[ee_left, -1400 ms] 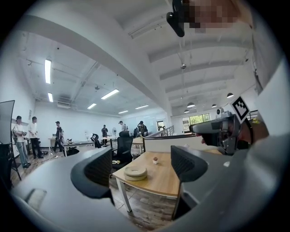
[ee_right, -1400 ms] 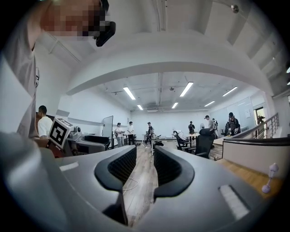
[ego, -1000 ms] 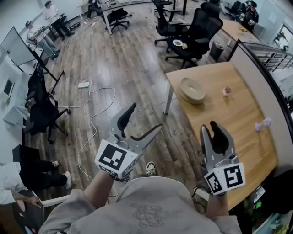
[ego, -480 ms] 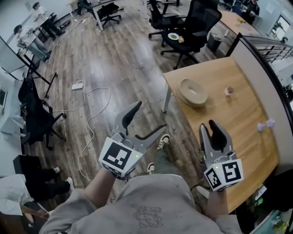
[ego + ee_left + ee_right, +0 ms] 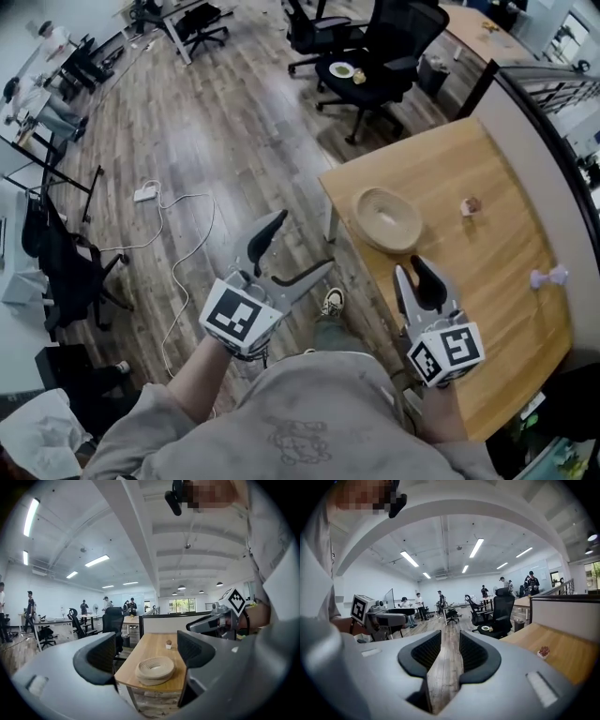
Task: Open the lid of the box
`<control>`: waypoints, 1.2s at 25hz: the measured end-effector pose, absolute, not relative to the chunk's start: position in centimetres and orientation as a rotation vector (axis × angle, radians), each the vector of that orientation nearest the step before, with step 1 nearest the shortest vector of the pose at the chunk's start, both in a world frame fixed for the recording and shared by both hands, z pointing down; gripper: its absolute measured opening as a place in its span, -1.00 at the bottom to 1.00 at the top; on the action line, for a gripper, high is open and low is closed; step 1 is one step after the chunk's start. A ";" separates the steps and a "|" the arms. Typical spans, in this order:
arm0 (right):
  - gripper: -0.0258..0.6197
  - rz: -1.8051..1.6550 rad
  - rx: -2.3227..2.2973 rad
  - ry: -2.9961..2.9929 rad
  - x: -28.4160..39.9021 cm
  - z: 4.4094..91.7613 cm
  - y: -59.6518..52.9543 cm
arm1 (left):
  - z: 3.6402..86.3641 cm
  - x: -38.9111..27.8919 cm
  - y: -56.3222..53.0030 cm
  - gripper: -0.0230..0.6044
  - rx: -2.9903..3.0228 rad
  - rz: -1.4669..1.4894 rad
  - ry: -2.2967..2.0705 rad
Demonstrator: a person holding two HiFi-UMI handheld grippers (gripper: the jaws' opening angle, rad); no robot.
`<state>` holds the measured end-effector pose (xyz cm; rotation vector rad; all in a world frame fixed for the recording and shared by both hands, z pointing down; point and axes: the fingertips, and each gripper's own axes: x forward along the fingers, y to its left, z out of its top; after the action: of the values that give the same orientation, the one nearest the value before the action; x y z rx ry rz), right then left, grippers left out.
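Note:
The box is a round, beige, ribbed container (image 5: 386,218) near the left end of a wooden table (image 5: 487,281); its lid looks in place. It also shows between the left jaws in the left gripper view (image 5: 155,669), still some way off. My left gripper (image 5: 302,246) hangs over the floor to the left of the table, jaws wide open and empty (image 5: 147,652). My right gripper (image 5: 411,270) is over the table's near edge, below the box, jaws a narrow gap apart with nothing between them (image 5: 450,651).
A small pink-topped object (image 5: 472,205) and a lilac item (image 5: 548,277) lie on the table. A grey partition (image 5: 553,141) bounds its right side. Black office chairs (image 5: 375,70) stand behind it. A white cable and power strip (image 5: 145,194) lie on the wood floor.
Both grippers have moved forward toward the table, and the box is now nearer to them. The jaws of both stand as before.

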<state>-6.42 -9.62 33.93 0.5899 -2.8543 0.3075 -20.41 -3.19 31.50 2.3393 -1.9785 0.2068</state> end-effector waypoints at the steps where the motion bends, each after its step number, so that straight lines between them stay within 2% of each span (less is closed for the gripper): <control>1: -0.60 0.329 0.586 -2.840 -7.0 34.7 -10.9 | 31.9 -20.8 -4.6 0.37 2.342 0.219 -1.959; 7: -0.60 0.396 0.585 -2.782 -10.1 37.4 -17.7 | 34.4 -22.6 -12.7 0.37 2.391 0.303 -1.845; 14: -0.60 0.412 0.662 -2.724 -10.8 38.6 -22.4 | 37.6 -24.7 -18.0 0.37 2.480 0.383 -1.683; 30: -0.60 0.423 1.130 -2.588 -11.4 35.7 -27.0 | 35.1 -23.8 -24.8 0.38 2.865 0.441 -1.116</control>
<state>-11.38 -27.01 35.71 1.1298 -2.5877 0.4230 -23.84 -24.79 35.11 2.8651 -1.1159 0.4414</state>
